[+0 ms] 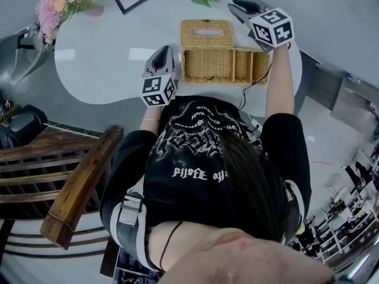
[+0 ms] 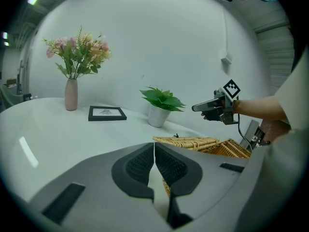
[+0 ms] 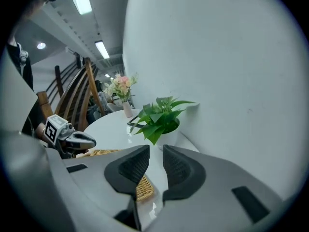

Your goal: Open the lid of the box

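The box [image 1: 224,65] stood near the table's [image 1: 100,58] front edge, its lid [image 1: 206,33] folded back flat behind it; opening appeared complete. The right gripper [image 1: 241,7] was released and empty above the box's right end. The left gripper [image 1: 161,56] was clenched on nothing.

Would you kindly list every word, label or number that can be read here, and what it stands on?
No text reads clearly.
Black T-shirt: white gothic lettering, upside down in the head view, too ornate to read.
Picture frame: a small dark print, too small to read.
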A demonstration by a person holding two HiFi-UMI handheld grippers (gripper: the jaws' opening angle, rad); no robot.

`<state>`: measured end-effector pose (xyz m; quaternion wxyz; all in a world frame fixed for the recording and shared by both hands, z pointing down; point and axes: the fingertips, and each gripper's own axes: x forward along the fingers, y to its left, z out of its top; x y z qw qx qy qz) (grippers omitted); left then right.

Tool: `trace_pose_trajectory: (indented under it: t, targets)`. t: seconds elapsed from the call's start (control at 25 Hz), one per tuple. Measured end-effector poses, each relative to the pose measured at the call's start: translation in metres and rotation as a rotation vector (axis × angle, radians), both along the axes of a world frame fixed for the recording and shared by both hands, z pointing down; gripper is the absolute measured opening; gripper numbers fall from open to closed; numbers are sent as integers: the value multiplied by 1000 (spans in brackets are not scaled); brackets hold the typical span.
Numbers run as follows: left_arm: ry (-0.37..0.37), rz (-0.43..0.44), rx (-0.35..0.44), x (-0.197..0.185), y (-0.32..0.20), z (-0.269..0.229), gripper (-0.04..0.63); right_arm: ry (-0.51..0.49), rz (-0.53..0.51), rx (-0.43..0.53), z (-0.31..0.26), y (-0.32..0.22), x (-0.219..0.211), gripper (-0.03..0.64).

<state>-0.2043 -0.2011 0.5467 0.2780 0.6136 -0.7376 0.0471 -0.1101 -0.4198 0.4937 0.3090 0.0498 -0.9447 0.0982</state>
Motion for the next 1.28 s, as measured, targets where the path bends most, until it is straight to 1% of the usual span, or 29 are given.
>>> trace_pose_trajectory:
  t: [0.16, 0.24, 0.36, 0.48, 0.56, 0.68, 0.8, 0.88, 1.12, 1.28]
  targets:
    - [-4, 10, 32, 5, 1, -11, 28, -42, 38, 61, -29, 8, 16, 110]
    - [-1, 10, 50, 8, 3, -17, 28, -71, 74, 96, -44, 10, 21, 109]
    - [-29, 20, 76, 12, 5, -28, 28, -127, 154, 147, -62, 15, 29, 95]
    - [-45, 33, 101, 15, 5, -39, 28, -219, 233, 156, -80, 25, 35, 96]
    - [-46, 38, 116, 18, 4, -45, 28, -256, 285, 179, -88, 32, 42, 97]
    - [-58, 45, 136, 21, 5, -53, 28, -275, 352, 239, -95, 49, 52, 96]
    - [-79, 51, 159, 27, 7, -63, 28, -288, 402, 272, -97, 65, 62, 93]
    - [-90, 60, 165, 31, 8, -66, 28, -295, 438, 270, -92, 74, 67, 84]
    - [-84, 67, 180, 39, 10, -71, 28, -313, 512, 254, -78, 99, 82, 83]
    - [-86, 73, 189, 43, 9, -74, 28, -303, 526, 268, -69, 114, 85, 80]
